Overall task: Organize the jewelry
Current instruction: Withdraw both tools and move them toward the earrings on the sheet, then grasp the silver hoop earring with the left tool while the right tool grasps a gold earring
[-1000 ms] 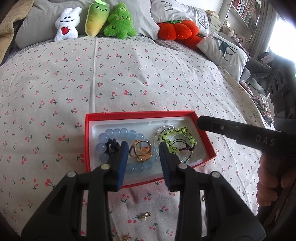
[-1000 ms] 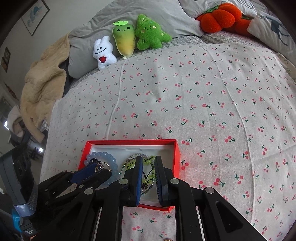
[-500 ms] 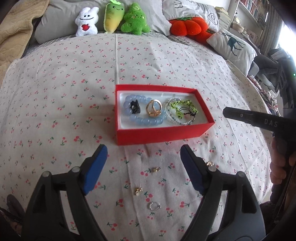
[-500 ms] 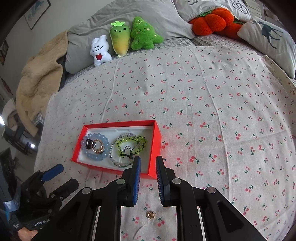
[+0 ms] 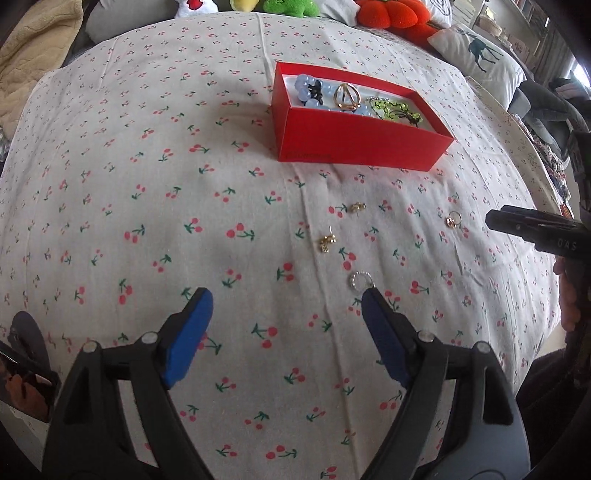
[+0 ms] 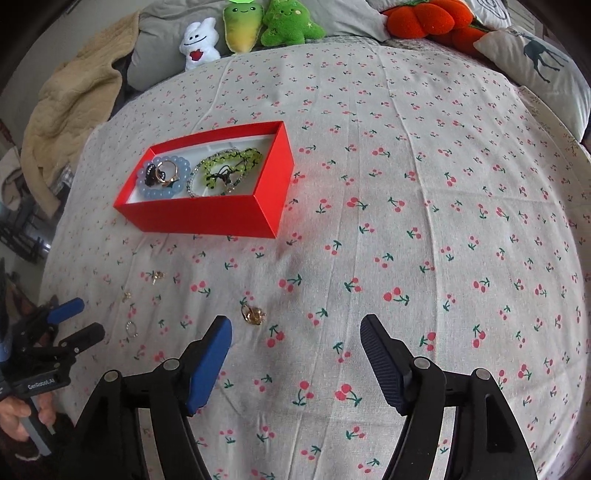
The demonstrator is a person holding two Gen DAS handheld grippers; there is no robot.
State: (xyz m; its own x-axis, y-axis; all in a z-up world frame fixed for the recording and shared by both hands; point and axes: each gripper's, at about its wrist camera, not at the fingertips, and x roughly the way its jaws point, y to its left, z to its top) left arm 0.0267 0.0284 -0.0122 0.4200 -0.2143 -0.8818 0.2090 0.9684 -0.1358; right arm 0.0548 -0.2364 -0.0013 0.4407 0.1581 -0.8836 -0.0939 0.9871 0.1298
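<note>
A red box (image 5: 354, 142) (image 6: 207, 218) lies on the cherry-print bedsheet. It holds a blue bead bracelet (image 6: 162, 192), a gold ring (image 5: 346, 96) and a green bead bracelet (image 6: 229, 162). In front of it small pieces lie loose: two gold earrings (image 5: 357, 206) (image 5: 327, 242), a silver hoop (image 5: 359, 279) and a gold ring (image 5: 452, 220) (image 6: 253, 314). My left gripper (image 5: 284, 299) is open and empty, its right finger just below the silver hoop. The jaws of my right gripper (image 6: 295, 321) are opening with nothing between them; the gold ring lies just beyond its left finger.
Plush toys (image 6: 240, 26) and pillows (image 6: 535, 62) line the far end of the bed. A beige blanket (image 6: 70, 107) hangs at the left. The bed's edge runs along the right (image 5: 532, 136).
Both grippers pulled back from the box towards the near side of the bed. The left opened away from the gold ring, which stays in the box. The right went from nearly shut to wide.
</note>
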